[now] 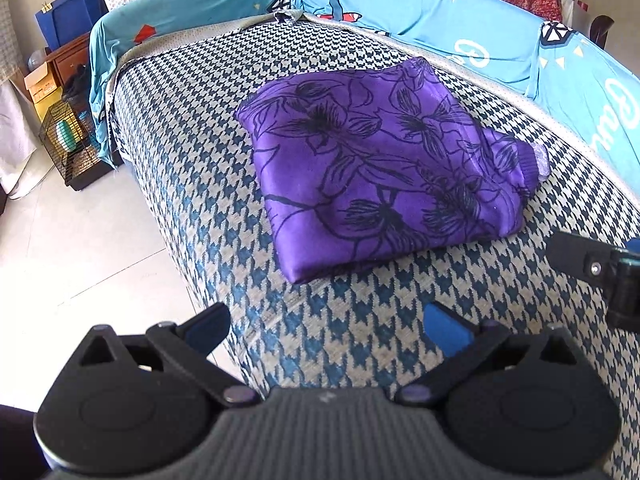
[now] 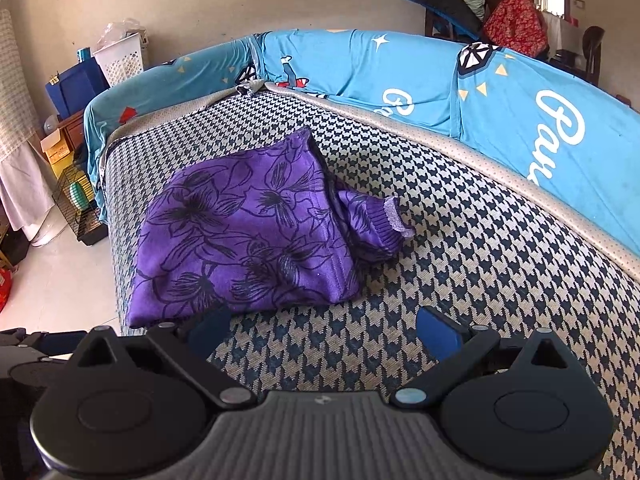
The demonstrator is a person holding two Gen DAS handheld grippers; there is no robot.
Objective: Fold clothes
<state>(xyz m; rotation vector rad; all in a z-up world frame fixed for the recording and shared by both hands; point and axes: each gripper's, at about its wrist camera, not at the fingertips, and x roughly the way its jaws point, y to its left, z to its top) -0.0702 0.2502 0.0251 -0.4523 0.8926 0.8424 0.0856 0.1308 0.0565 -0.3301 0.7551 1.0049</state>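
Purple floral garment (image 1: pixel 376 168) lies folded on houndstooth sofa (image 1: pixel 192 184), one cuff (image 2: pixel 394 216) protruding; left gripper (image 1: pixel 326 330) and right gripper (image 2: pixel 322 330) released, empty.

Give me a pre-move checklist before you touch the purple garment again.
1. Left gripper open and holding nothing: ok.
2. Right gripper open and holding nothing: ok.
3. Garment folded into a compact bundle on the sofa seat: ok.
4. Cuffed sleeve tucked in: not ok; it sticks out on the right side of the bundle.
5. Seat bare around the sleeve for a grasp: ok.
6. Layers under the top fold lying flat: cannot tell; they are hidden.
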